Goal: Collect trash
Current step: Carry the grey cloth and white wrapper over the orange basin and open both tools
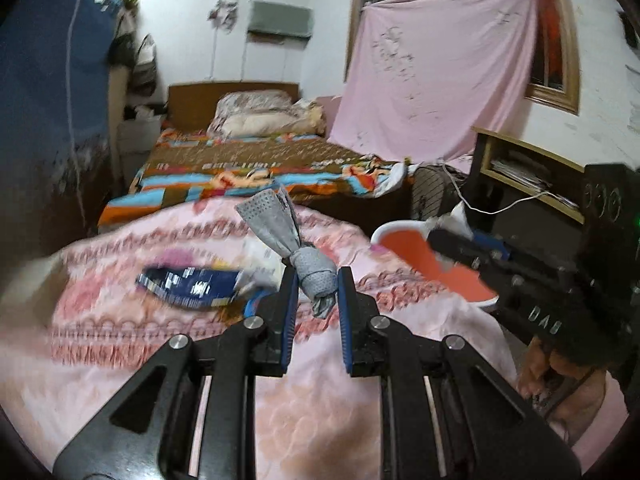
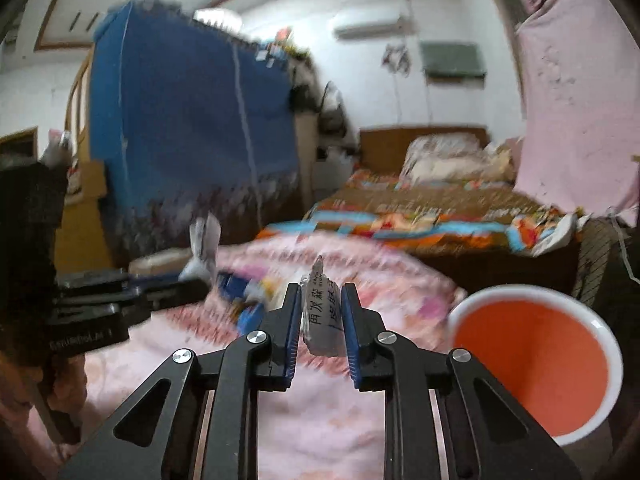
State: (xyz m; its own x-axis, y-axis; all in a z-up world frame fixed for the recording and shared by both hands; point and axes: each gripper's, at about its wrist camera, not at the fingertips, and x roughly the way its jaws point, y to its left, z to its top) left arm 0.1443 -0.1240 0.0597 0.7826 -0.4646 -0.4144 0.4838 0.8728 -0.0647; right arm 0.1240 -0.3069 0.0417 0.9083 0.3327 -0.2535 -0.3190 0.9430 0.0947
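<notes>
**Both claws loaded, bin to the right**

Farthest left on the pink quilt (image 1: 360,380) lies a dark blue packet (image 1: 188,288), flat and not yet picked up, with a few smaller scraps just beside it, too blurred to name. Next along, the left claw (image 1: 316,280) is clamped narrow on a twisted grey wrapper (image 1: 312,272), whose loose end fans upward above the fingers. The right claw (image 2: 320,308) pinches a white wrapper (image 2: 322,320) printed with black characters, upright between the pads. At the far right sits the bin (image 2: 536,360), white-rimmed with an orange inside, its mouth open and close beside the right claw.

Judging by this, the pick-up step is done for these two pieces and the carry to the bin is in hand. The next move calls for swinging each claw rightward over the bin's mouth and letting go only once the wrapper hangs clear inside the rim; the right one has the shorter way. The blue packet and scraps remain for another round.

The quilt is soft and rumpled, so flat pieces may need a low, shallow pinch. Around it: a blue fabric wardrobe (image 2: 192,128) at left, a bed (image 1: 248,168) with a bright patterned cover in the middle, a pink sheet (image 1: 440,72) hung at right.
</notes>
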